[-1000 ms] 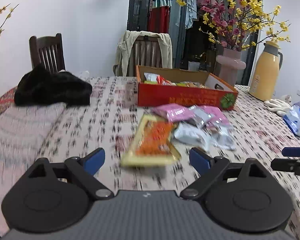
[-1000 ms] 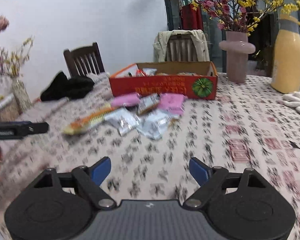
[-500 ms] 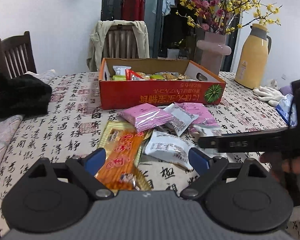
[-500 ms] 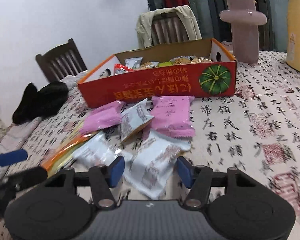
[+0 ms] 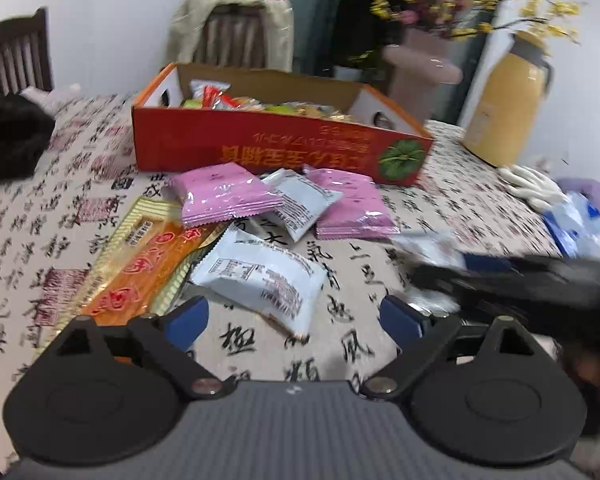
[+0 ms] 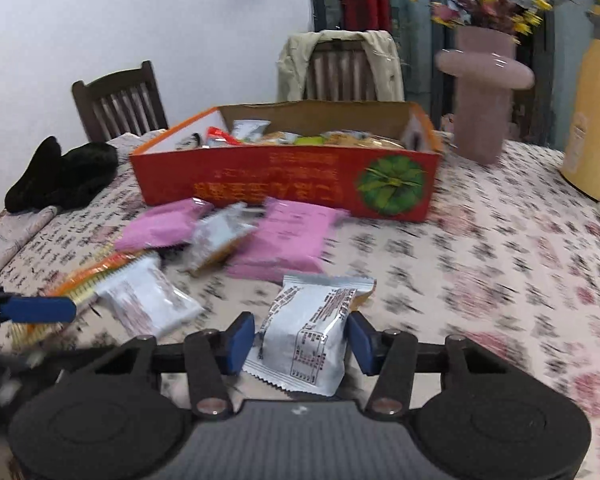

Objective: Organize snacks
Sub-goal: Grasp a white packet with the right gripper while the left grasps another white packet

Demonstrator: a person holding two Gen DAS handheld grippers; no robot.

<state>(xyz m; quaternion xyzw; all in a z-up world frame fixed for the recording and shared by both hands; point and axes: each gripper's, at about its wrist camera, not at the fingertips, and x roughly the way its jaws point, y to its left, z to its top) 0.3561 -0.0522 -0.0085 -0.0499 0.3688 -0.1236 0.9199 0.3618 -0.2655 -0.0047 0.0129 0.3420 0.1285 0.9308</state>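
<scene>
Snack packets are scattered on our calligraphy-print bench [image 6: 480, 248] in front of the open red cardboard box [image 6: 284, 178], which already holds a mix of snacks. Our right gripper [image 6: 301, 339] has just been closing its blue fingers [image 6: 242, 340] around a white foil packet with black print [image 6: 312, 332]; the packet sits between them, but we can't tell whether both pads are pressing on it yet. Our left gripper [image 5: 294, 316] has its fingers spread wide with nothing between them, hovering just short of another white foil packet [image 5: 264, 276] that lies next to a long orange-and-gold wrapper [image 5: 140, 260]. Biggest worry, we reckon: that foil looks slippery and puffy, so a shallow pinch near the crimped end could let it slide out or swing on the way to the box. The two grippers are also close together, so they could bump if both go for the pile at once. Two pink plastic packets [image 6: 284, 236] and a small grey one [image 6: 220, 236] lie right against the box's front wall, so a low carry would drag through them. A pink mushroom-shaped vase [image 6: 484, 92] and a yellow thermos jug [image 5: 504, 108] stand off to the right, well clear; a black fuzzy garment [image 6: 60, 176] lies to the left.
</scene>
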